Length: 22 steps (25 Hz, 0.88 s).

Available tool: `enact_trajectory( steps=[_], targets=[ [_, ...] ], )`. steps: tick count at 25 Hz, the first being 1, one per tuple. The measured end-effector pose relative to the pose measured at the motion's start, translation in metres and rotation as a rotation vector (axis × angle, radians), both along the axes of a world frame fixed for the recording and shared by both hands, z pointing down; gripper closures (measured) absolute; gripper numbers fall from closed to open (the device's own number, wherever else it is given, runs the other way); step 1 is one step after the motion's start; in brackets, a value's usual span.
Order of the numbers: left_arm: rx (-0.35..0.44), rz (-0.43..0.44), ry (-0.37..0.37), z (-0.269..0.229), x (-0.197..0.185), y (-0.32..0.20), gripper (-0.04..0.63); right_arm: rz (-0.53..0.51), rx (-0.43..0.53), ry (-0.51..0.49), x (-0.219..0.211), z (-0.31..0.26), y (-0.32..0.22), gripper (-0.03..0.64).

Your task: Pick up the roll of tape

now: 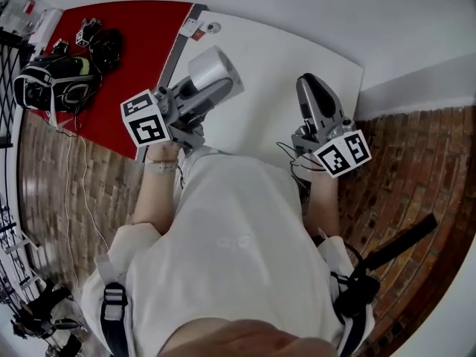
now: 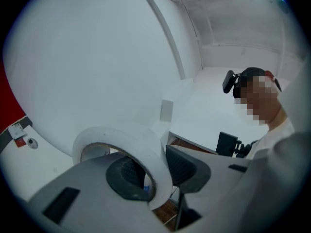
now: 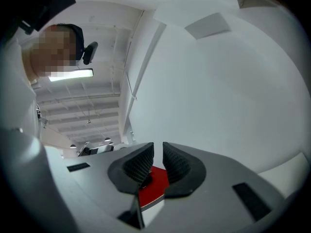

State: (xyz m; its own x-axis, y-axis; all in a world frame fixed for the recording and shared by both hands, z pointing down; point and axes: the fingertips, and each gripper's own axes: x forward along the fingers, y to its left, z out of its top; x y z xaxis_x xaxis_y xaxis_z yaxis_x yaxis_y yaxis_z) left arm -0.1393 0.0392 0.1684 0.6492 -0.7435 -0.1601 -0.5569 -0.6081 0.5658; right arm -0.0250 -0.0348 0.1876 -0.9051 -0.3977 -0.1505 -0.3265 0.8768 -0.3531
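Observation:
The roll of tape (image 1: 210,67) is a wide white ring, lifted above the white table (image 1: 268,58). My left gripper (image 1: 217,89) is shut on it. In the left gripper view one pad sits inside the ring's hole and the other presses its outer face, so the wall of the roll of tape (image 2: 124,139) is pinched in my left gripper (image 2: 154,171). My right gripper (image 1: 312,88) hovers over the table's right part, apart from the tape. In its own view the right gripper (image 3: 158,159) is shut with only a thin slit between the pads and nothing in it.
A red surface (image 1: 141,36) adjoins the table on the left, with black bags and gear (image 1: 63,76) on it. A small tag and a round piece (image 1: 199,28) lie near the table's far left edge. Brick floor (image 1: 401,169) runs beside the table.

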Motion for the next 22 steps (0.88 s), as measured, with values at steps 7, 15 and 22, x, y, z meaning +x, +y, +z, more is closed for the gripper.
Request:
enact_trajectory(
  steps=[7, 15, 22],
  targets=[
    [-0.003, -0.003, 0.05, -0.001, -0.028, 0.013, 0.484, -0.018, -0.009, -0.031, -0.021, -0.009, 0.014, 0.572],
    [-0.014, 0.028, 0.099, 0.002, -0.045, 0.033, 0.483, 0.019, 0.0, 0.002, -0.032, -0.002, 0.037, 0.574],
    [-0.027, 0.045, 0.088, 0.008, -0.049, 0.038, 0.483, 0.054, -0.021, 0.007, -0.033, 0.004, 0.046, 0.574]
  ],
)
